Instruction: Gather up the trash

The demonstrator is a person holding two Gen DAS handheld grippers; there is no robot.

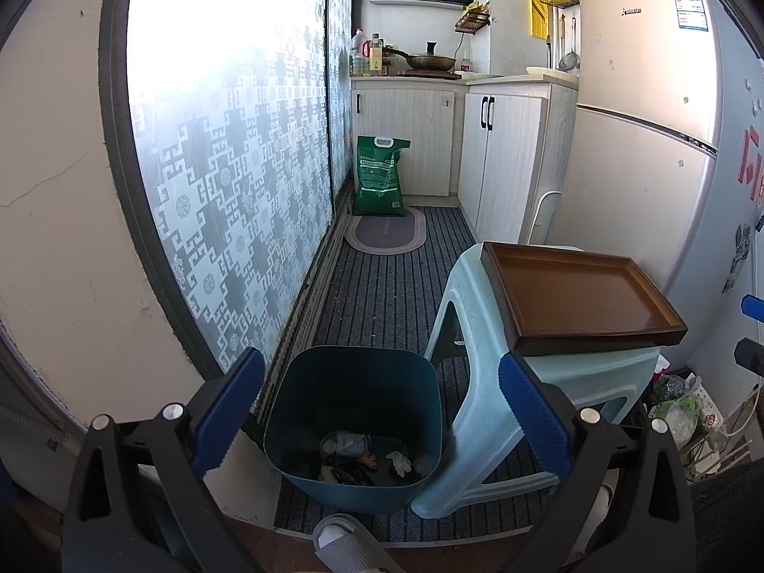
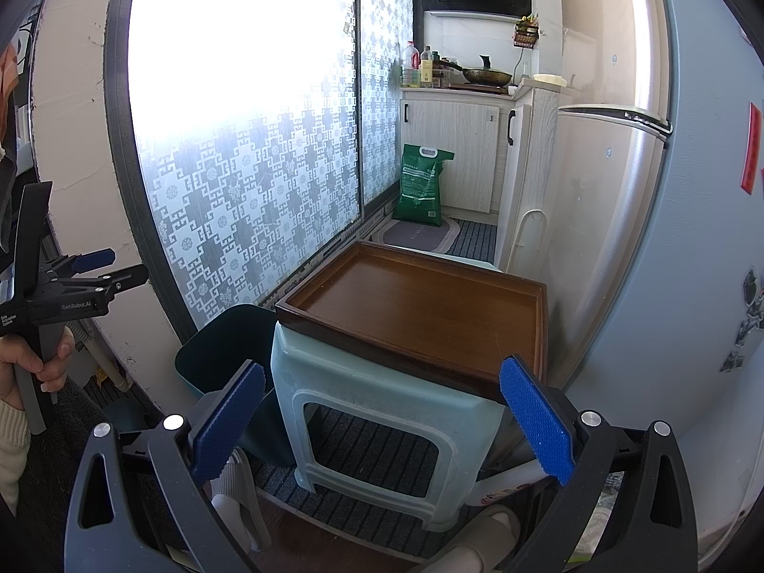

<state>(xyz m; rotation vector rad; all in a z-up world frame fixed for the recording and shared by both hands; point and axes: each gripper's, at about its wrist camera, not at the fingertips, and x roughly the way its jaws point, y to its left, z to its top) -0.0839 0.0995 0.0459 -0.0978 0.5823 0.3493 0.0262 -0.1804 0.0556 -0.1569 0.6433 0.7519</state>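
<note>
A dark teal trash bin (image 1: 355, 425) stands on the floor left of a pale green plastic stool (image 1: 482, 410). Crumpled paper and food scraps (image 1: 367, 458) lie at its bottom. A brown wooden tray (image 1: 573, 298) rests bare on the stool. My left gripper (image 1: 382, 418) hovers above the bin, open, nothing between its blue pads. In the right wrist view my right gripper (image 2: 382, 422) is open in front of the stool (image 2: 382, 429), facing the tray (image 2: 420, 305); the bin (image 2: 229, 348) shows partly behind the stool. The left gripper (image 2: 90, 277) appears there at far left, held by a hand.
A patterned frosted glass door (image 1: 229, 167) runs along the left, a fridge (image 1: 640, 133) on the right. A green sack (image 1: 379, 176) and oval mat (image 1: 387, 234) lie by the far cabinets. Plastic bags (image 1: 678, 406) sit right of the stool. Slippered feet (image 2: 477, 539) are below.
</note>
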